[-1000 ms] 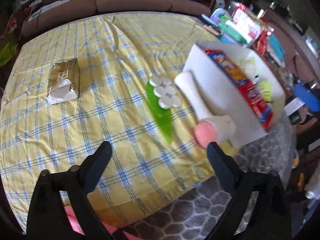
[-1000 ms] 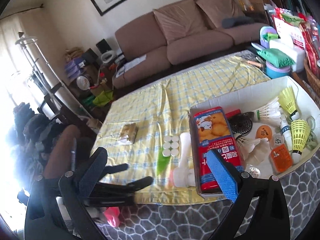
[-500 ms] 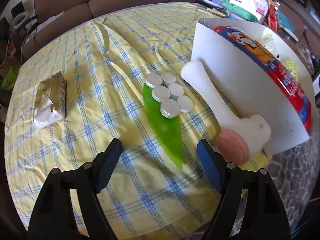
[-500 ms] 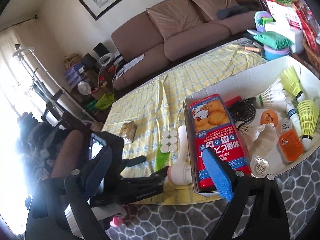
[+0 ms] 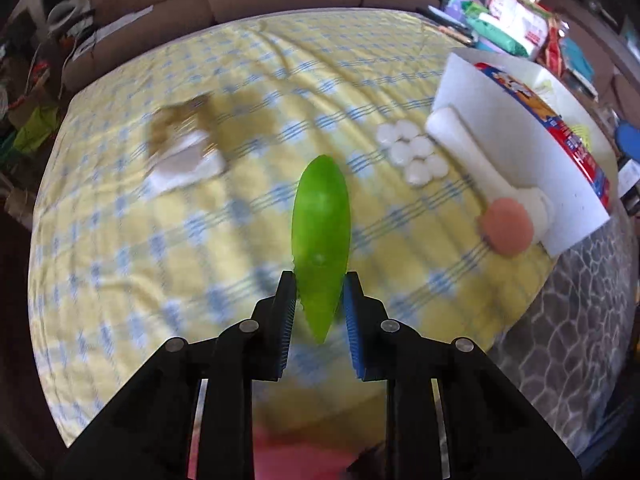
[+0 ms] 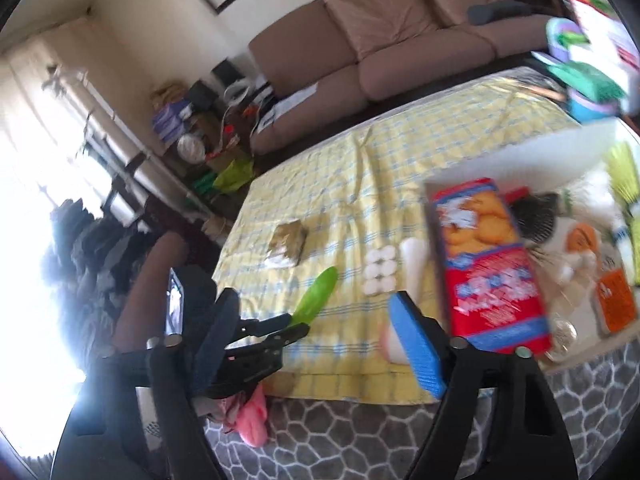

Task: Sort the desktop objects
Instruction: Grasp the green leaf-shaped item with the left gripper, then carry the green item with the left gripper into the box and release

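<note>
Counter (image 5: 120,280) under checked cloth; white box (image 5: 520,168) at far right, already crowded. Left gripper (image 5: 319,312) jaws are clamping the near tip of the green leaf-shaped piece (image 5: 320,216), lifting it off the cloth. Right gripper (image 6: 320,344) jaws are standing apart, empty. Risk: thin, slick piece pivoting or slipping from that tip-only pinch, or clipping the white caps (image 5: 414,152) en route.

1. The left claw (image 5: 319,280) is closed down narrow, its two blue-padded fingers (image 5: 286,312) pinching the near end of a green leaf-shaped piece (image 5: 321,232) from either side.
2. It reaches forward, holding the piece above the tabletop (image 5: 120,240).
3. The right claw (image 6: 316,344) is spread wide with nothing between its fingers, one blue pad (image 6: 418,348) facing inward.
4. It hovers just off the near edge, with the left claw in front of it.
</note>
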A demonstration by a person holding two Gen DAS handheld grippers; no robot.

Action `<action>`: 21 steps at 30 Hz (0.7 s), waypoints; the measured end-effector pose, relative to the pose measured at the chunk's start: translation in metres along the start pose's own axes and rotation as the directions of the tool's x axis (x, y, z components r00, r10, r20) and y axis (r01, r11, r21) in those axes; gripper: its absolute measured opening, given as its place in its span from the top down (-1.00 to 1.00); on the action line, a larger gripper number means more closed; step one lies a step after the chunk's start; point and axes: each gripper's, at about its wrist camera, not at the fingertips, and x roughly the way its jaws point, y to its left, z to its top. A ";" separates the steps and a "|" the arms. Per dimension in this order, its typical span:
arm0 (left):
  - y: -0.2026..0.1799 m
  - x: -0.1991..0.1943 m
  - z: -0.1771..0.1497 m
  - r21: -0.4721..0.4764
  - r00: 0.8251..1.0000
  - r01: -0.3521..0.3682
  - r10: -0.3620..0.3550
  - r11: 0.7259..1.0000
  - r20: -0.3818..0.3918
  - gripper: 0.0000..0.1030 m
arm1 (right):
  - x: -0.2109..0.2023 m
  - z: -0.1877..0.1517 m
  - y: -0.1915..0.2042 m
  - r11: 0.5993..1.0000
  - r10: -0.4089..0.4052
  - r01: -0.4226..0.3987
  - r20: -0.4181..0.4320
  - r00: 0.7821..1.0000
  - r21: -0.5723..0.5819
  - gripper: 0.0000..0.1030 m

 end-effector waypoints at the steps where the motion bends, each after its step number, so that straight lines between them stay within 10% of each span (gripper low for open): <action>1: 0.005 -0.003 -0.004 -0.010 1.000 -0.001 0.001 1.000 0.003 0.57 | 0.009 0.004 0.008 1.000 -0.013 0.012 -0.029 0.999 -0.027 -0.44; 5: 0.024 -0.010 -0.017 -0.072 0.999 0.049 -0.049 0.996 0.008 0.57 | 0.071 0.026 0.026 0.988 -0.123 0.099 -0.213 0.969 -0.116 -0.19; 8: 0.034 -0.013 -0.022 -0.102 0.996 0.085 -0.083 0.991 0.021 0.57 | 0.126 0.041 0.024 0.965 -0.248 0.197 -0.350 0.903 -0.174 0.10; 14: 0.045 -0.015 -0.025 -0.139 0.991 0.133 -0.130 0.981 0.033 0.57 | 0.185 0.049 0.008 0.886 -0.463 0.365 -0.478 0.746 -0.287 0.11; 21: 0.049 -0.013 -0.024 -0.164 0.988 0.156 -0.152 0.974 0.038 0.55 | 0.208 0.034 -0.012 0.843 -0.538 0.437 -0.511 0.671 -0.314 -0.18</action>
